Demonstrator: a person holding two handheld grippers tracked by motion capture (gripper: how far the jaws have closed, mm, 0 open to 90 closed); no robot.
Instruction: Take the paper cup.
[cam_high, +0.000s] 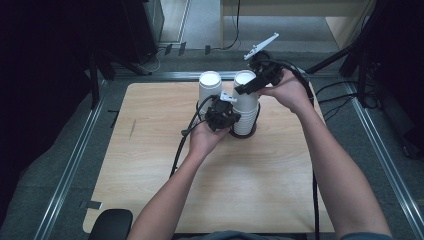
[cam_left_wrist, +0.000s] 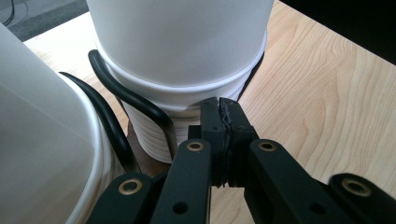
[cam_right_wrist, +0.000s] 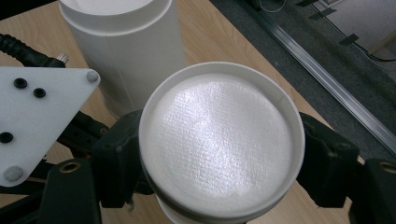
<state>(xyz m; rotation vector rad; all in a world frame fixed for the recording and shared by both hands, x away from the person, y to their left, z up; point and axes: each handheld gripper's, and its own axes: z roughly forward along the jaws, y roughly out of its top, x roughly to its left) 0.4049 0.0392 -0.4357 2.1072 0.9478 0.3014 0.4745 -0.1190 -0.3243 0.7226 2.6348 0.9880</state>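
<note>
Currently two stacks of inverted white paper cups stand at the far middle of the counter (cam_high: 150, 165), each inside a black wire holder (cam_left_wrist: 135, 100). The right gripper (cam_high: 248, 88) has its jaws spread around the top cup (cam_right_wrist: 219, 140) of the right stack (cam_high: 245, 107), one pad on each side of the upturned base; contact looks likely, so this reads as grasping that cup, probably to lift it off. The left gripper (cam_high: 220, 112) sits low against the same stack's nested rims (cam_left_wrist: 154, 140), jaws clenched together with nothing between them. Judgement: it braces the stack so the lower cups do not ride up with the top one. The left stack (cam_high: 210, 87) stands just beside, untouched.
</note>
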